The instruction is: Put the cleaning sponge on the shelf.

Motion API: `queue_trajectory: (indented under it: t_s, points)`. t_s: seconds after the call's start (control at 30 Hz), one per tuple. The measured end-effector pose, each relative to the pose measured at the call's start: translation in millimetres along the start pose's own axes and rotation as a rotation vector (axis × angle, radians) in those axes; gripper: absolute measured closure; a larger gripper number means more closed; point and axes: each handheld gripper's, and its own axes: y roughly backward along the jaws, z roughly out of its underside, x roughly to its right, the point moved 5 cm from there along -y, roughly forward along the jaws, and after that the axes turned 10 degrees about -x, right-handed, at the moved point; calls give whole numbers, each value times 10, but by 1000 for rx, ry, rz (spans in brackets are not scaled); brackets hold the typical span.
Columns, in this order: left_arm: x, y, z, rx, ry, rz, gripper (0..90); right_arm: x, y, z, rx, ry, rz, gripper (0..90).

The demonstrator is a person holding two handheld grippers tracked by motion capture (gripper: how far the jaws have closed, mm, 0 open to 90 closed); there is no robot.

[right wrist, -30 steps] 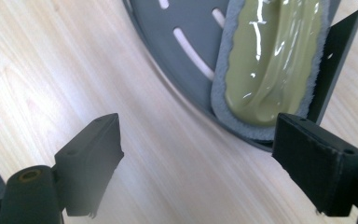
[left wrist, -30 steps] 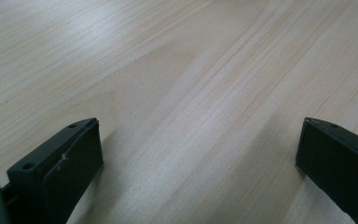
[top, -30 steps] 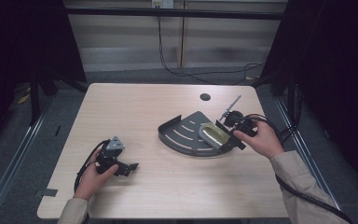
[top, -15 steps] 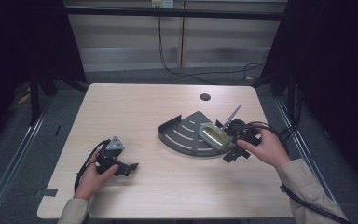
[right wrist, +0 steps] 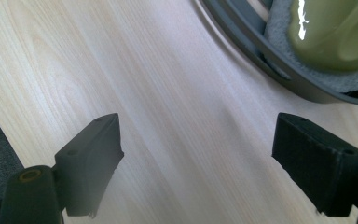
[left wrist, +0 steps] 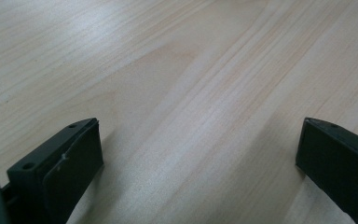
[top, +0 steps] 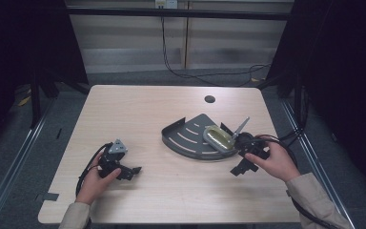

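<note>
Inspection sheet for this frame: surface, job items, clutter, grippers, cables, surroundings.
Surface: light wooden table, round hole near far edge.
Job's things: grey fan-shaped rack holding a yellow-green sponge.
Clutter: nothing seen.
Grippers: left gripper open over bare wood; right gripper open, just beside the rack, touching nothing.
Cables: one trails from each gripper; black cable on floor beyond.
Surroundings: dark frame, grey floor.
</note>
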Motion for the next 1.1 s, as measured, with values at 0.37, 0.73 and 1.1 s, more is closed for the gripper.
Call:
queue_trajectory:
  t_s: [0.37,0.73,1.1]
  points:
    - [0,0,-1,1,-1,0,0,-55,-182,135,2,-12,-11,156]
    - [0,0,-1,1,0,0,0,-94,-335,236,26,-7,-22,156]
    - [1,0,-1,1,1,1,0,-119,-494,306,47,4,-26,156]
